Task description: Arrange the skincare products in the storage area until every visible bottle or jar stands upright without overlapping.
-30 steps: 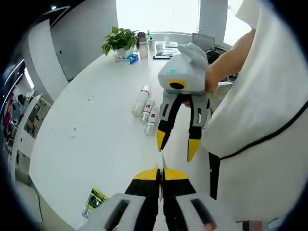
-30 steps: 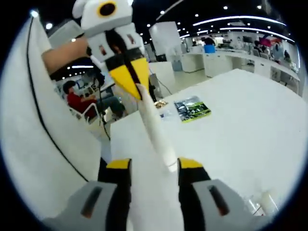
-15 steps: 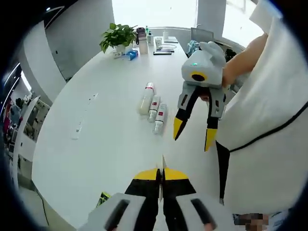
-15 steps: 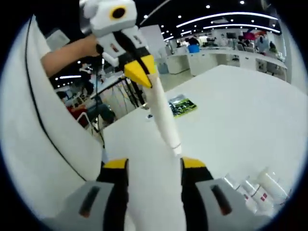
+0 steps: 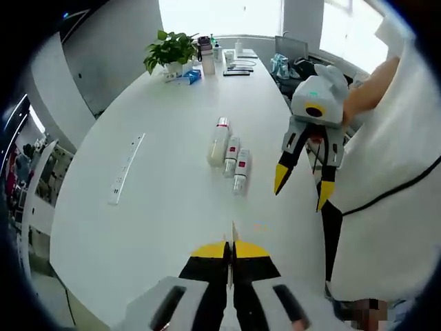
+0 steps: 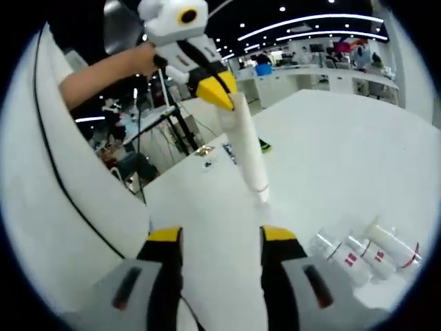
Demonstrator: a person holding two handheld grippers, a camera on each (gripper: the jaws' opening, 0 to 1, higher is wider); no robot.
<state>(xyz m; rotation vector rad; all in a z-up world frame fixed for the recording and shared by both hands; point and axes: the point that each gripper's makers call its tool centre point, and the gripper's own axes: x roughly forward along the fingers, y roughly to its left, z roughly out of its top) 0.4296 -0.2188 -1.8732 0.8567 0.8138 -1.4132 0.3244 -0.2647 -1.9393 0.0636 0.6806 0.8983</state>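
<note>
Three bottles [image 5: 232,156]: lying flat side by side on the white tabletop [image 5: 158,200], touching or nearly so, caps pointing away from the left gripper's camera; in the right gripper view they lie at lower right [image 6: 362,252], red marks on their sides.
Power strip [image 5: 126,178]: flat on the tabletop, well left of the bottles in the left gripper view.
Left gripper [image 5: 231,249]: yellow-tipped jaws pressed together on a thin edge of something white that rises between them; seen from the right gripper view [image 6: 224,93] it pinches the top end of a long white tube [image 6: 249,153].
White tube: held in the air, slanting down from the left gripper's tips toward the right gripper's camera, above the tabletop and apart from the bottles.
Right gripper [image 5: 300,185]: in the air right of the bottles in the left gripper view, jaws spread, nothing between them; in its own view [image 6: 219,238] the two jaws stand wide apart with the tube's lower end just above the gap.
Potted plant [image 5: 172,52]: at the tabletop's far end, with small items beside it.
Person: a hand holds each gripper; white clothing with a dark line sits at the edge of both views.
</note>
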